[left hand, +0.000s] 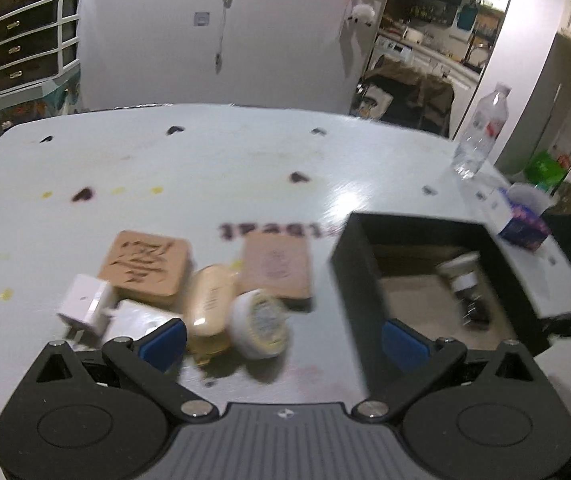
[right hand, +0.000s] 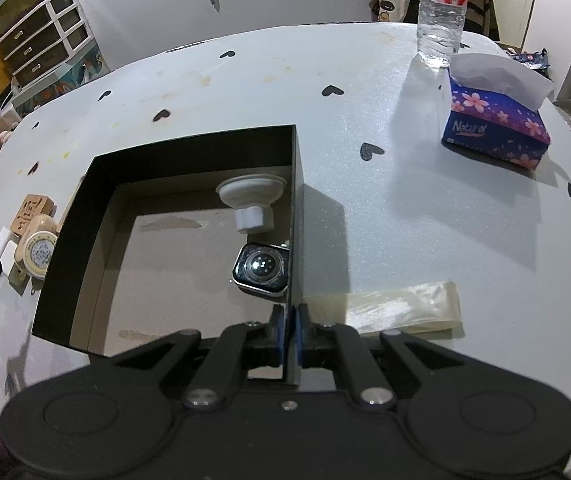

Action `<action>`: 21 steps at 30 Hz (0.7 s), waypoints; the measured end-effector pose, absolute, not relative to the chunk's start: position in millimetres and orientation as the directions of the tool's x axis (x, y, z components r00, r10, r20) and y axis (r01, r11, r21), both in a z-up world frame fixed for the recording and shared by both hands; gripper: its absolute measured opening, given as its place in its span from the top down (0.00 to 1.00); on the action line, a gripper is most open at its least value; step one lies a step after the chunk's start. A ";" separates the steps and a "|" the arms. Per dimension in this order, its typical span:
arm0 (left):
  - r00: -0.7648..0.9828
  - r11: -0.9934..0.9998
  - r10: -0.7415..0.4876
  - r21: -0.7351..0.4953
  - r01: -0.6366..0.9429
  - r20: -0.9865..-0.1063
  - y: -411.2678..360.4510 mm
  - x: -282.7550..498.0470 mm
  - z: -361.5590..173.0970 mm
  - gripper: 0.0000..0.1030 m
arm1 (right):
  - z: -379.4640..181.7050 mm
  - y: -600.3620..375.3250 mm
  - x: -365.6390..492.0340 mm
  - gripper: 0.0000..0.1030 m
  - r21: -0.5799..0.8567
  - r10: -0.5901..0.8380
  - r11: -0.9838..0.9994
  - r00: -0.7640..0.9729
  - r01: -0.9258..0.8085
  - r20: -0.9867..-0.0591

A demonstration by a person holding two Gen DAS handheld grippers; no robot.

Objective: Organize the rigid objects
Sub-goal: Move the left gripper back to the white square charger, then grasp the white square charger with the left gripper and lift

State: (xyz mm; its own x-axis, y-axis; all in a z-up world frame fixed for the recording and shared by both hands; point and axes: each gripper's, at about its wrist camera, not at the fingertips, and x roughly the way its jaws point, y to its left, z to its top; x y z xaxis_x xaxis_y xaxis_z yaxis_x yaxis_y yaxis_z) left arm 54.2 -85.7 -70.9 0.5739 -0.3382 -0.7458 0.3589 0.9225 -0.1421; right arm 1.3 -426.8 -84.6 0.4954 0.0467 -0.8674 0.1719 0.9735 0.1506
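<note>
Right gripper [right hand: 289, 334] clamps box wall [right hand: 296, 216]; left gripper [left hand: 283, 338] open.

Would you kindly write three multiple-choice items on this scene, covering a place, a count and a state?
1. Where does the watch lie?
A. Inside the black box
B. Beside the tissue box
C. Under the water bottle

2. How many things lie in the black box?
A. Two
B. Four
C. None

3. How is the right gripper?
A. Wide open above the table
B. Shut on the box wall
C. Shut on the watch

Key: 1 A, the watch rests on the box floor by its wall. 2 A, only the watch and a white suction part. 3 B, its pads pinch the box's thin wall.
</note>
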 end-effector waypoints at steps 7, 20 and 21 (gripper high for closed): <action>0.566 0.938 -0.258 -0.061 0.342 -0.783 -52.1 70.9 -90.6 0.14 | -85.1 -425.1 2.2 0.95 0.145 0.034 0.971 0.491 0.190 -0.870; 0.527 0.938 -0.190 0.005 0.348 -0.829 -29.5 101.6 -110.7 0.46 | -87.0 -422.8 3.1 0.95 0.137 0.009 0.964 0.486 0.228 -0.874; 0.525 0.935 -0.189 0.012 0.355 -0.830 -31.2 102.8 -111.5 0.46 | -87.0 -422.6 3.0 0.95 0.137 0.008 0.964 0.486 0.230 -0.874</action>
